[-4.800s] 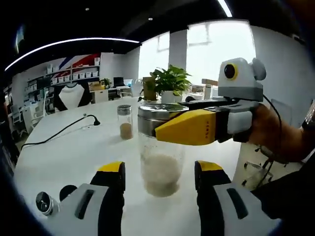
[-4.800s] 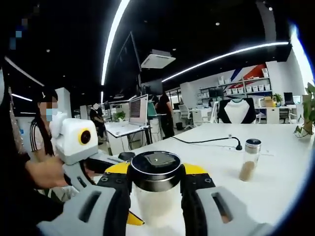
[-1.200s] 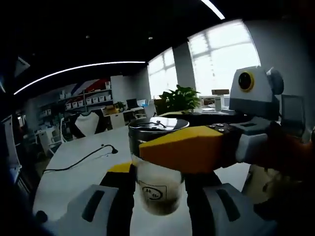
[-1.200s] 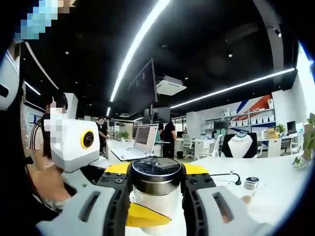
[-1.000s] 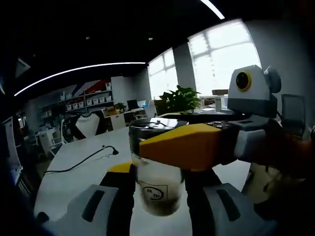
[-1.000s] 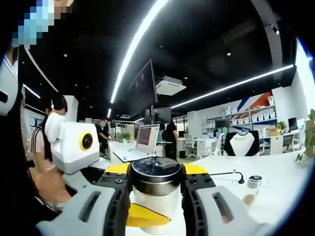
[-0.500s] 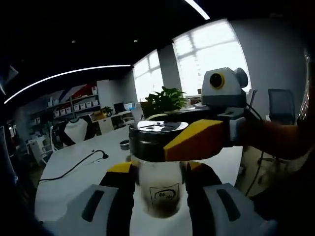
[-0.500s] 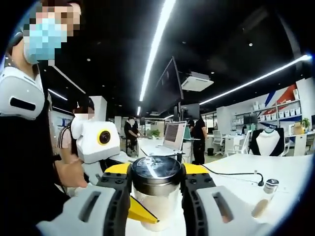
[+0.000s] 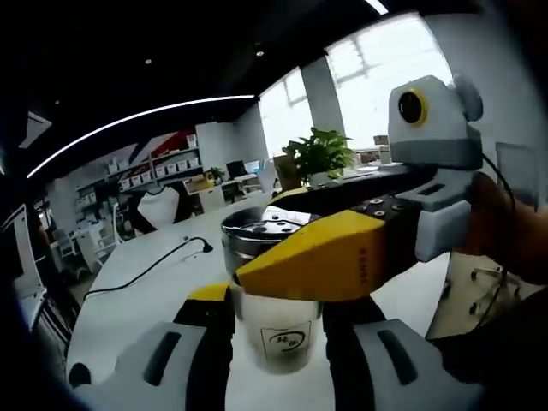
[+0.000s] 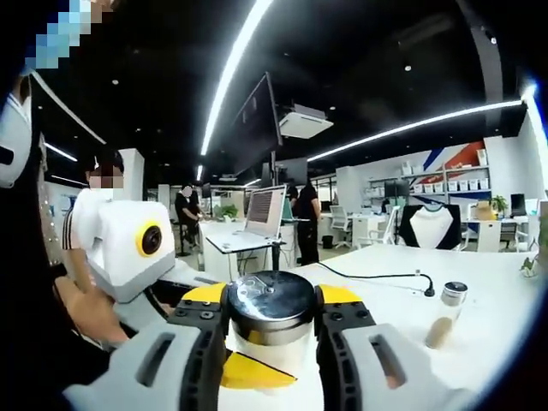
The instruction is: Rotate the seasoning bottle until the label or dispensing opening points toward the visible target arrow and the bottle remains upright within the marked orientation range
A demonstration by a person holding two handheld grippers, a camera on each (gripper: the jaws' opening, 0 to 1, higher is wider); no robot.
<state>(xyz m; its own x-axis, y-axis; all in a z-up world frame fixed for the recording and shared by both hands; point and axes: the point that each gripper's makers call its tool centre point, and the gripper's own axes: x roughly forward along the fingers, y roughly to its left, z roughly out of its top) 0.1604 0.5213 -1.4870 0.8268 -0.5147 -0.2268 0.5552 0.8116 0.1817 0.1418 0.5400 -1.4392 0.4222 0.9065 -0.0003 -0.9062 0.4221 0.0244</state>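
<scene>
Both tools are clamped on the seasoning bottle (image 9: 272, 321): the left gripper (image 9: 272, 342) pinches the clear glass body low down, and the right gripper (image 10: 272, 342) closes on the metal lid (image 10: 274, 301) from the far right, its yellow jaw crossing the left gripper view. The bottle sits upright between the near jaws, over the white table (image 9: 145, 287); whether its base touches the top I cannot tell. The square label (image 9: 287, 340) faces the left gripper's camera. No target arrow or marked range is visible, so alignment can't be judged; my read is the turn is mid-way, with final aiming and letting go still left. Around: a second small bottle (image 10: 444, 314) with brown contents stands well apart on the far right of the table, a black cable (image 9: 154, 267) runs across the far left, a potted plant (image 9: 318, 154) sits at the far edge, and a person (image 10: 98, 184) stands behind at the left. Nothing lies near the bottle; the crossed grippers themselves look like the only crowding.
</scene>
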